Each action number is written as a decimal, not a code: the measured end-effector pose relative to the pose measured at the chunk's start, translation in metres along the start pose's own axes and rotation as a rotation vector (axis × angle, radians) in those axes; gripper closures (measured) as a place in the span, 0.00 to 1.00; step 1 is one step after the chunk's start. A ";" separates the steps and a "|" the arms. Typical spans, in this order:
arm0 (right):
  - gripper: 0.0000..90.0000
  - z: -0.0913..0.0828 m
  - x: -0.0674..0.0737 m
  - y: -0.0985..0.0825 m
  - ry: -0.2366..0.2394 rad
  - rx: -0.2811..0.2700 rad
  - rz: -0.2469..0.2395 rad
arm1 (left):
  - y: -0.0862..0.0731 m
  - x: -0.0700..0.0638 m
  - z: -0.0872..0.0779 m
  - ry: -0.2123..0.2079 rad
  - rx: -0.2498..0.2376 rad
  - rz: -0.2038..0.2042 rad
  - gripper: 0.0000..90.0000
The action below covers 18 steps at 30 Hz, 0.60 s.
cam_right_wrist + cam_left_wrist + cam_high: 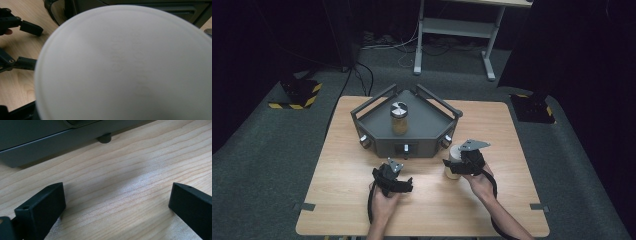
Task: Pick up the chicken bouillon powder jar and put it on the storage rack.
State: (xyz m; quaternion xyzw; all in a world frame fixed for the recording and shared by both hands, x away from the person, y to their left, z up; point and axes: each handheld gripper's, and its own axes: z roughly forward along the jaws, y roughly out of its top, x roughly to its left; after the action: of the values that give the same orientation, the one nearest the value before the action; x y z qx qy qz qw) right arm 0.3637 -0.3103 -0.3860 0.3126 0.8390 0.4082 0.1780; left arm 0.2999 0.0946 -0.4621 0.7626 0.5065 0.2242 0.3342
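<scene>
The right gripper (462, 162) has its jaws clamped on a white-lidded jar (453, 167) (standing on the wooden surface (427, 210)) beside the grey tray (422, 125). The left gripper (398, 175) holds its jaws wide apart, empty.

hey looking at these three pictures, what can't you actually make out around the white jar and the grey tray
- Right hand-held gripper: in the high view its body covers the grip on the white jar; in the right gripper view the jar's white lid covers most of the frame.
- White jar's contents: hidden by the lid.
- Grey tray: cut off by the top edge in the left gripper view.
- Jar on the tray: label too small, high view.
</scene>
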 end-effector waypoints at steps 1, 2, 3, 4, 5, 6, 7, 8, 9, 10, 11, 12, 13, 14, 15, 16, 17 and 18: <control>0.38 -0.002 0.000 0.001 0.005 0.000 -0.003 | 0.000 0.000 0.000 0.000 0.000 0.000 0.01; 0.38 -0.003 0.000 0.003 0.007 0.000 -0.007 | 0.000 0.000 0.000 0.000 0.000 0.000 0.01; 0.38 -0.004 0.000 0.004 0.009 -0.001 -0.012 | 0.000 0.000 0.000 0.000 0.000 0.000 0.01; 0.38 -0.006 0.001 0.005 0.011 -0.002 -0.018 | 0.000 0.000 0.000 0.000 0.000 0.000 0.01; 0.38 -0.006 0.001 0.005 0.011 -0.002 -0.018 | 0.000 0.000 0.000 0.000 0.000 0.000 0.01; 0.38 -0.009 0.001 0.009 0.017 -0.002 -0.025 | 0.000 0.000 0.000 0.000 0.000 0.000 0.01; 0.38 -0.010 0.001 0.010 0.021 -0.003 -0.029 | 0.000 0.000 0.000 0.000 0.000 0.000 0.01; 0.38 -0.012 0.001 0.012 0.026 -0.005 -0.033 | 0.000 0.000 0.000 0.000 0.000 0.000 0.01; 0.38 -0.014 0.001 0.014 0.035 -0.005 -0.036 | 0.000 0.000 0.000 0.000 0.000 0.000 0.01; 0.38 -0.016 0.000 0.016 0.041 -0.007 -0.040 | 0.000 0.000 0.000 0.000 0.000 0.000 0.01; 0.38 -0.018 0.000 0.018 0.048 -0.008 -0.042 | 0.000 0.000 0.000 0.000 0.000 0.000 0.01; 0.39 -0.020 0.000 0.020 0.057 -0.009 -0.045 | 0.000 0.000 0.000 0.000 0.000 0.000 0.01; 0.39 -0.021 -0.001 0.022 0.062 -0.008 -0.044 | 0.000 0.000 0.000 0.000 0.000 0.000 0.01; 0.39 -0.023 -0.001 0.025 0.071 -0.009 -0.047 | 0.000 0.000 0.000 0.000 0.000 0.000 0.01; 0.39 -0.024 -0.001 0.026 0.076 -0.008 -0.048 | 0.000 0.000 0.000 0.000 0.000 0.000 0.01; 0.39 -0.024 -0.001 0.026 0.076 -0.008 -0.048 | 0.000 0.000 0.000 0.000 0.000 0.000 0.01; 0.39 -0.027 -0.002 0.031 0.090 -0.008 -0.053 | 0.000 0.000 0.000 0.000 0.000 0.000 0.01; 0.39 -0.027 -0.002 0.031 0.090 -0.008 -0.053 | 0.000 0.000 0.000 0.000 0.000 0.000 0.01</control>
State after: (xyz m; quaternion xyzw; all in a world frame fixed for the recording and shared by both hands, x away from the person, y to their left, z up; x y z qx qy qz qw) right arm 0.3620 -0.3124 -0.3455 0.2710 0.8525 0.4204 0.1521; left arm 0.2998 0.0946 -0.4622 0.7625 0.5066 0.2243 0.3342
